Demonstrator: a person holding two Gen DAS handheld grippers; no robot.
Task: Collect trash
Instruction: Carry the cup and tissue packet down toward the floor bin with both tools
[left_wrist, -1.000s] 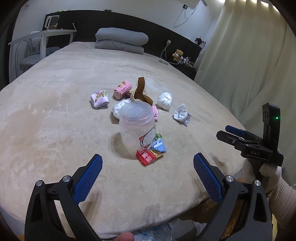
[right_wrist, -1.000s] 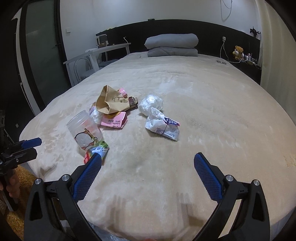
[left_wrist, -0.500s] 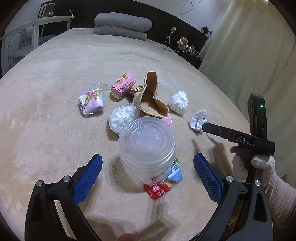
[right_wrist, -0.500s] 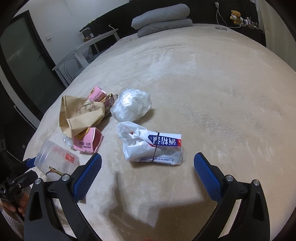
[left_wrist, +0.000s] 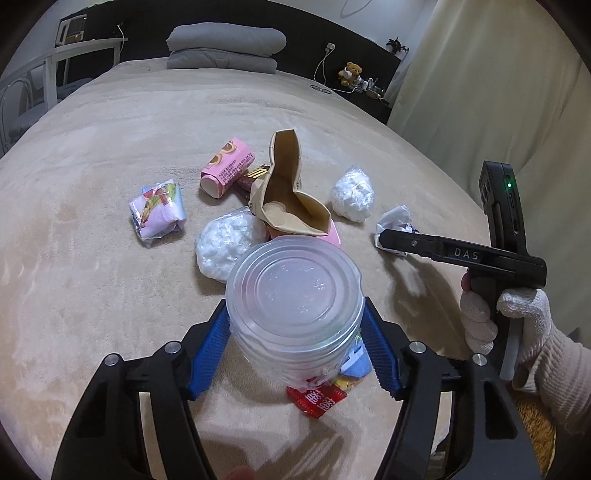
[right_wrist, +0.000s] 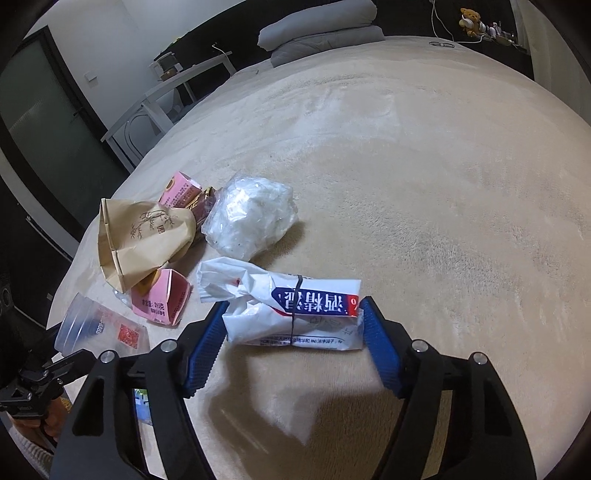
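1. We see the left gripper (left_wrist: 295, 354) with its blue pads on both sides of a clear plastic jar (left_wrist: 293, 295); the jar sits between the fingers, pinched at its flanks as far as we can tell.
2. The jar's long axis runs toward the left wrist camera, so its ribbed round end faces us. From the right wrist view the same jar (right_wrist: 99, 328) leans, with its closed end up and away from that gripper.
3. A red wrapper (left_wrist: 317, 397) and a blue scrap lie just under and beyond the jar, partly hidden by it.
4. The right gripper (right_wrist: 291, 332) straddles a white sugar packet (right_wrist: 295, 314) on the bed (right_wrist: 424, 184). The packet's long axis lies crosswise between the pads, its crumpled end toward the left pad. Both pads sit at the packet's ends; we cannot tell how firmly they press.
5. Beyond the packet lie a clear plastic wad (right_wrist: 251, 219), a brown paper bag (right_wrist: 144, 236) and a pink carton (right_wrist: 162, 301).
6. In the left wrist view the gloved right hand (left_wrist: 509, 325) grips the right gripper's handle, held level and pointing left.
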